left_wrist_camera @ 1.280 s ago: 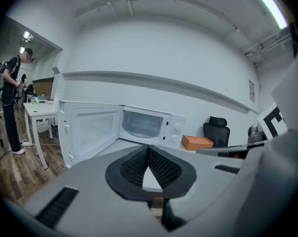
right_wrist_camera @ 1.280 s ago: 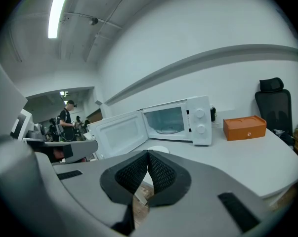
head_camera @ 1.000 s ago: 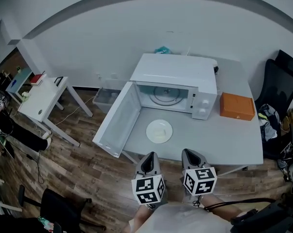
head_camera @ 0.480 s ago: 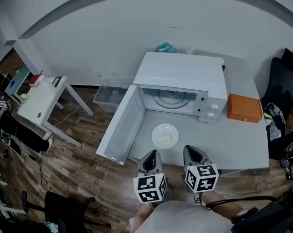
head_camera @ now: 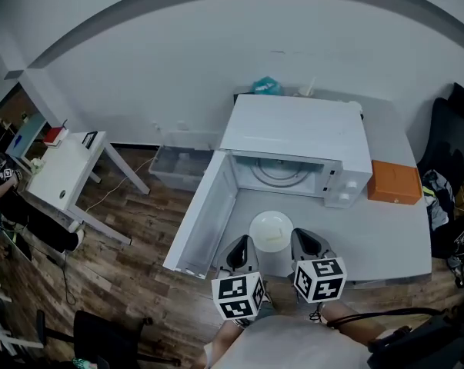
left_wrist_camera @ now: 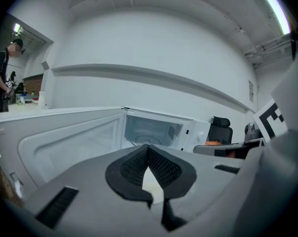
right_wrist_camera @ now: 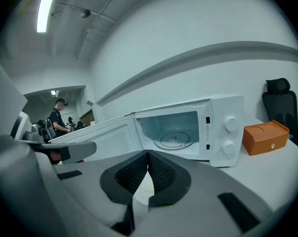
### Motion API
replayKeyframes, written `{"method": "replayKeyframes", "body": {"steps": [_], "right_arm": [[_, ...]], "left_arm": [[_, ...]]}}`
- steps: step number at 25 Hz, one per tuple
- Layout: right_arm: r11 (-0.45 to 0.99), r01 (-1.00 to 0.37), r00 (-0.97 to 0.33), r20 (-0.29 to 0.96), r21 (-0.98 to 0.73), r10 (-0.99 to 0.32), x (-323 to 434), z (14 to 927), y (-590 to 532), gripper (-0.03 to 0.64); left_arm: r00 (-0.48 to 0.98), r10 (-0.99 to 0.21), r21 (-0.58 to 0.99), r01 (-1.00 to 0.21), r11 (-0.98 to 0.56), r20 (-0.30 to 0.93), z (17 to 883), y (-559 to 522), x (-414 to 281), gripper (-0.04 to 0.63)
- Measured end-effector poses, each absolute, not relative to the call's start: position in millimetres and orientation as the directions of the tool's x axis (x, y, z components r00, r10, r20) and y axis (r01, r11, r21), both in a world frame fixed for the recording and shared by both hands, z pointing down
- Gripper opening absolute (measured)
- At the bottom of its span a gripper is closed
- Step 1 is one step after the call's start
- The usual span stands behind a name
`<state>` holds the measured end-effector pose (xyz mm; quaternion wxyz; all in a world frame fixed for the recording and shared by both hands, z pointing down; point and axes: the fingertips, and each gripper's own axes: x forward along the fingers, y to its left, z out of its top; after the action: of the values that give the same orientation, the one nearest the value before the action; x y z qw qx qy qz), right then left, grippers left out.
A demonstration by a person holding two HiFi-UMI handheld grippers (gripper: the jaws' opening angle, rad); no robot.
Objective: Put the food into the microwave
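Wall (head_camera: pixel 178 68): plain white.
Floor (head_camera: pixel 131 244): dark wood planks.
Furniture: small white table (head_camera: pixel 58 167) at left, black office chair (head_camera: pixel 451 133) at right.
Light: ceiling strip lamp (right_wrist_camera: pixel 47 6), lit.

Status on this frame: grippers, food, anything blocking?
Left hand-held gripper and right hand-held gripper shut, empty. Plate of food on table, before microwave. Door open, path clear.

A white microwave (head_camera: pixel 297 133) sits at the back of the grey table (head_camera: pixel 385 237). Its door (head_camera: pixel 208 210) hangs wide open, out past the table's left edge. A white plate (head_camera: pixel 272 229) lies near the front edge, in front of the open microwave. The left gripper (head_camera: pixel 240 246) and the right gripper (head_camera: pixel 303 241) are at the front edge, one on each side of the plate. An orange box (head_camera: pixel 395 181) sits near the right edge.
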<state>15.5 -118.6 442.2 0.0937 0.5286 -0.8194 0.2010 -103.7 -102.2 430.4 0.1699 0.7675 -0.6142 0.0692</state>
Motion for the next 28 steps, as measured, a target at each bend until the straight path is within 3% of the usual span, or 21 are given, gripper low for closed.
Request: {"method": "replayKeyframes", "body": {"steps": [28], "right_arm": [[0.302, -0.930, -0.361, 0.372, -0.208, -0.855, -6, 439, -194, 0.017]], "left_arm": [[0.325, -0.881, 0.216, -0.940, -0.263, 0.343, 445, -191, -117, 0.002]]}}
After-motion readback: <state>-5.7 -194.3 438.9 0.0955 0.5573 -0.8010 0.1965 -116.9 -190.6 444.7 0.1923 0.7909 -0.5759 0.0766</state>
